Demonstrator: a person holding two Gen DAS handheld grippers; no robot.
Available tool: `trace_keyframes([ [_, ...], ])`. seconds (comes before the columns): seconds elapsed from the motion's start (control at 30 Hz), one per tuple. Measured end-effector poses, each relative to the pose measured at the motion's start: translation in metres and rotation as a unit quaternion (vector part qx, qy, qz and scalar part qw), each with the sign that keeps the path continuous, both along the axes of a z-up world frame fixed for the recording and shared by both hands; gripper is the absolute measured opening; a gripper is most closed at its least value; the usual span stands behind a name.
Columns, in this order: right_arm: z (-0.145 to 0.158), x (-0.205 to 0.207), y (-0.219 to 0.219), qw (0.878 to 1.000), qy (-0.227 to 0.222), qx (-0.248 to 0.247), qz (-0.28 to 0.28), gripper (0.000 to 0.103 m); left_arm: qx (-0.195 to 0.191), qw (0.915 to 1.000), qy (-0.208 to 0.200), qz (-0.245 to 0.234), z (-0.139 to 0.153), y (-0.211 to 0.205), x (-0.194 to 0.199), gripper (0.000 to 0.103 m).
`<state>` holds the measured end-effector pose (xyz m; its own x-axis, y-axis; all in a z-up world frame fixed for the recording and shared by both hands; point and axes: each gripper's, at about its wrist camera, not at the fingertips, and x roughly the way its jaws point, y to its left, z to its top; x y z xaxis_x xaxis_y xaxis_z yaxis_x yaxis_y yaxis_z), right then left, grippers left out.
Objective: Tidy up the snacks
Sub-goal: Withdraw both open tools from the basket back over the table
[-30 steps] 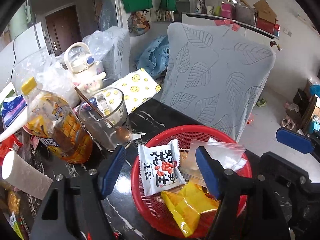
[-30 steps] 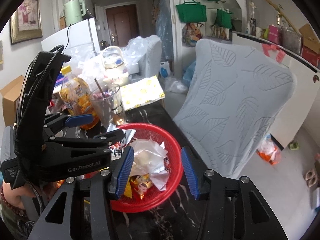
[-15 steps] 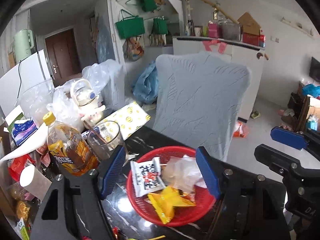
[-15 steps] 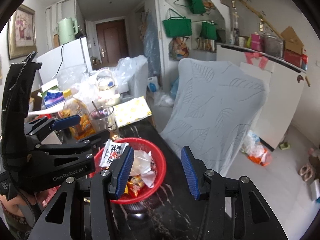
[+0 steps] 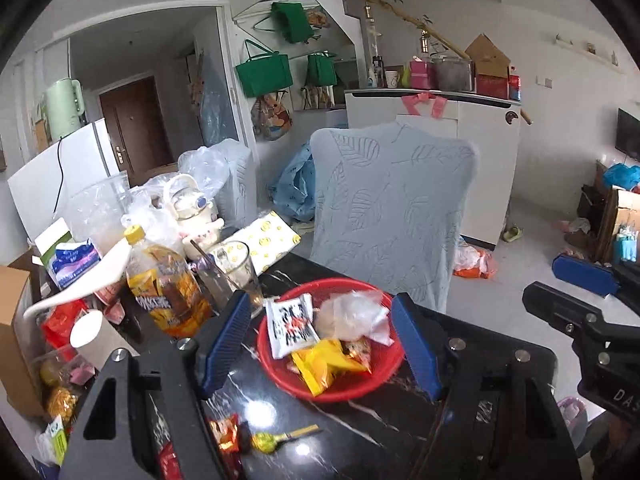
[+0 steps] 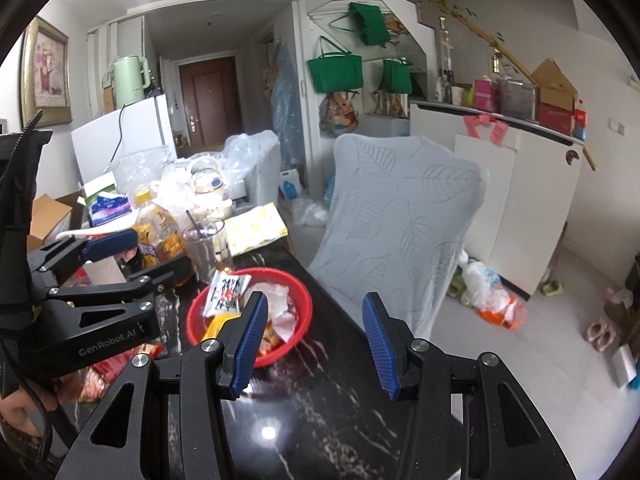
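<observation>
Hovering above a dark marble table (image 5: 360, 432), the left gripper (image 5: 320, 340) and right gripper (image 6: 312, 340) both stand spread, pinching nothing. One red basket (image 5: 384, 376) near the table's far edge holds several snack packets; a white peanut packet (image 5: 290, 326) stands tilted, long axis toward the chair (image 5: 392, 216). One lollipop (image 5: 268, 440) lies near the table's front edge, its stick pointing right.

free: dark tabletop (image 6: 320, 392) before red basket (image 5: 384, 376) | blocked: glass (image 5: 236, 276), bottle (image 5: 168, 296) left; chair (image 5: 392, 216) behind

Snack packets (image 5: 292, 326) in red basket (image 5: 352, 390)
</observation>
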<state>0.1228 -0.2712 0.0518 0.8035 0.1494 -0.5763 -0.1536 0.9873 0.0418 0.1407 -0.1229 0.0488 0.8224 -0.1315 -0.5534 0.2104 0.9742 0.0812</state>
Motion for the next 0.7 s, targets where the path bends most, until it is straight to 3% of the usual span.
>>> trace_keyframes([
  [0.33, -0.016, -0.048, -0.01, 1.0, 0.02, 0.02, -0.003, 0.049, -0.006, 0.9995, 0.029, 0.005, -0.019, 0.0, -0.044, 0.072],
  [0.7, -0.038, -0.084, 0.002, 0.998, 0.05, 0.034, 0.036, 0.049, -0.015, 0.9971, 0.052, 0.054, -0.037, 0.025, -0.089, 0.072],
])
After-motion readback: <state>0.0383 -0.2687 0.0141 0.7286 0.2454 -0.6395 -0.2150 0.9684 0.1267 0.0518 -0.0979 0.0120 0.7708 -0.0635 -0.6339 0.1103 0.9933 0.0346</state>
